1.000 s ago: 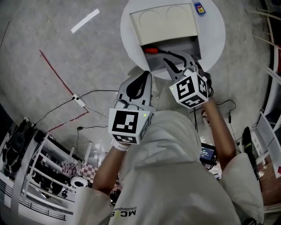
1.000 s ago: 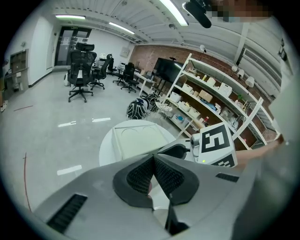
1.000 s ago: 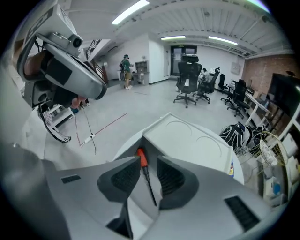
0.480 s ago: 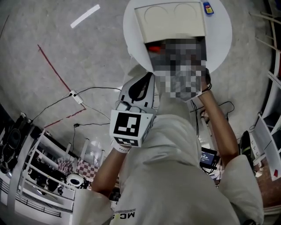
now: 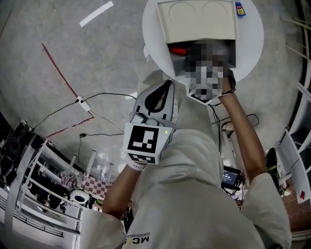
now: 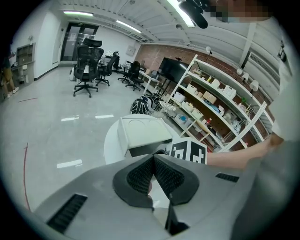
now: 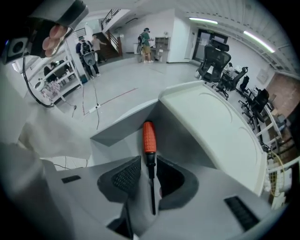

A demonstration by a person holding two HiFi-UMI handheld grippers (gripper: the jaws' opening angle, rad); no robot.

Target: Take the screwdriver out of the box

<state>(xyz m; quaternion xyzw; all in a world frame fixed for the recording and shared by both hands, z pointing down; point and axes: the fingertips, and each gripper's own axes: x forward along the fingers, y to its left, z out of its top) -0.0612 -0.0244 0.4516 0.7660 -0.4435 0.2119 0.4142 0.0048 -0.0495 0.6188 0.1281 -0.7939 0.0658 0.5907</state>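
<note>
An open box with a cream lid stands on a round white table. The screwdriver's orange handle lies inside at the box's left. A mosaic patch covers my right gripper in the head view. In the right gripper view, the screwdriver lies in the grey box, and its black shaft runs between the jaws of my right gripper. The jaws stand open on either side of the shaft. My left gripper hovers short of the table, shut on nothing, its pads meeting at the tip.
A small blue item lies on the table behind the box. Cables and a white power strip lie on the floor to the left, by a red tape line. Cluttered shelving stands at lower left. People stand far off.
My right gripper has pushed forward from the box's front edge into the box, over the screwdriver. The left gripper has kept its place, shut.
</note>
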